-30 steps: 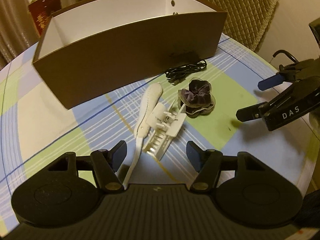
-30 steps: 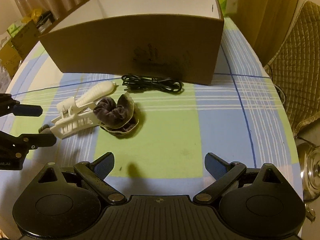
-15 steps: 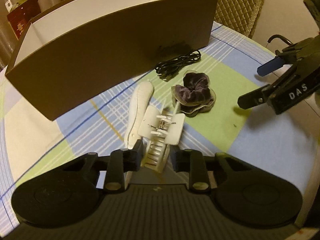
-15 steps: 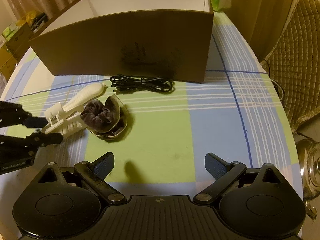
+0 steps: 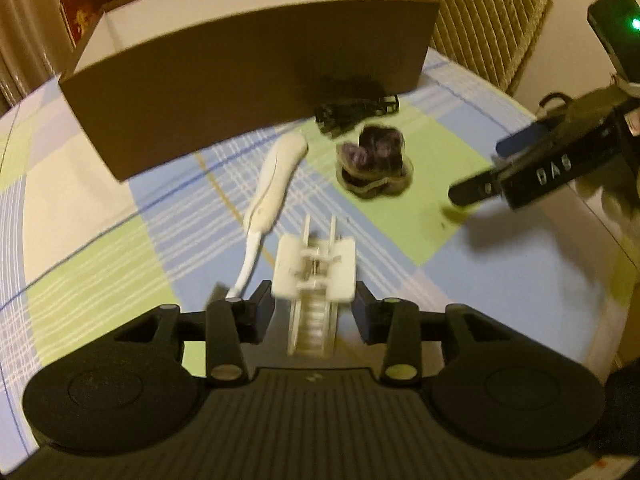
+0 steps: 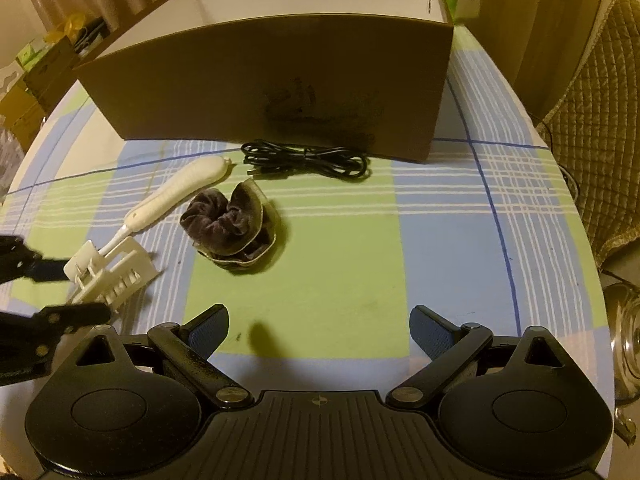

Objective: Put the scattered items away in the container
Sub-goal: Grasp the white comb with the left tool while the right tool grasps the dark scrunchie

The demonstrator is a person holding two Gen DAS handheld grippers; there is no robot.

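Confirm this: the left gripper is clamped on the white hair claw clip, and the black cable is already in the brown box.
Not the cable. The right wrist view shows the black cable lying on the tablecloth in front of the brown box. The left gripper does clamp the white hair claw clip.

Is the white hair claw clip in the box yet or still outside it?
Outside: the hair claw clip sits between the left gripper fingers, short of the box.

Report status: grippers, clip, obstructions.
Left gripper shut on hair clip. Right gripper open. Box ahead; toothbrush, scrunchie, cable on table.
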